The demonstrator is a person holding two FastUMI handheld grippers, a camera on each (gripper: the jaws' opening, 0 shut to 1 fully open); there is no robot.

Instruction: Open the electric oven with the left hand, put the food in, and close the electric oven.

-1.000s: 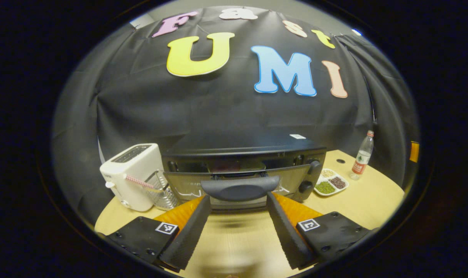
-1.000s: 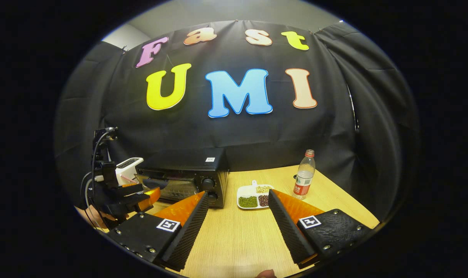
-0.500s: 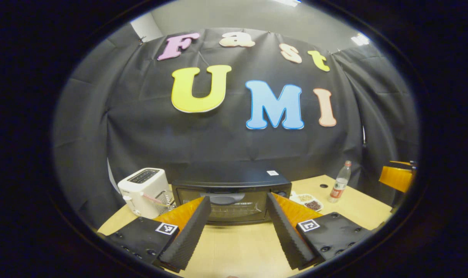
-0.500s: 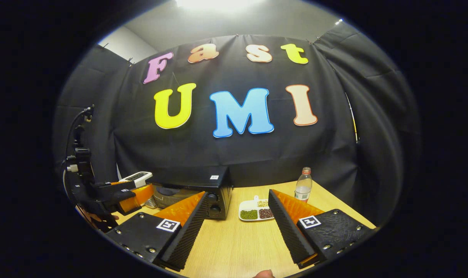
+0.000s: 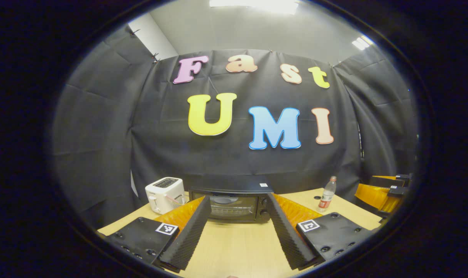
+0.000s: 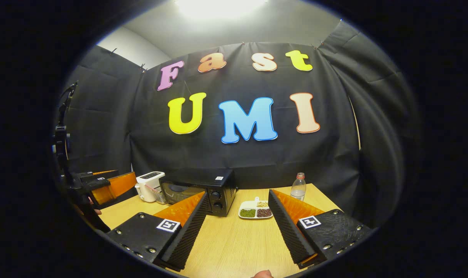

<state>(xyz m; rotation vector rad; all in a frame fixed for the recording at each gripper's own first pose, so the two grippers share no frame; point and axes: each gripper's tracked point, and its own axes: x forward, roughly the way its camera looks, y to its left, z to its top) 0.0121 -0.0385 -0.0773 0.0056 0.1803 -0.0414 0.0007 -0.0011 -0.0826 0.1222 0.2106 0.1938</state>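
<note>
The black electric oven stands at the back of the wooden table with its glass door shut and the handle up at the door's top edge. What lies inside is too dark to tell. My left gripper is open with nothing between its fingers, well back from the oven and pointing at its door. My right gripper is open too, hovering over the table in front of the oven. In the right gripper view the left gripper shows at the far left.
A white toaster stands left of the oven. To the oven's right sit a white divided dish of beans and a plastic bottle. The right gripper shows at the right edge of the left gripper view.
The oven door, partly open with its handle between my left fingers a second ago, is now shut. Both grippers have drawn back from the oven and tilted up.
</note>
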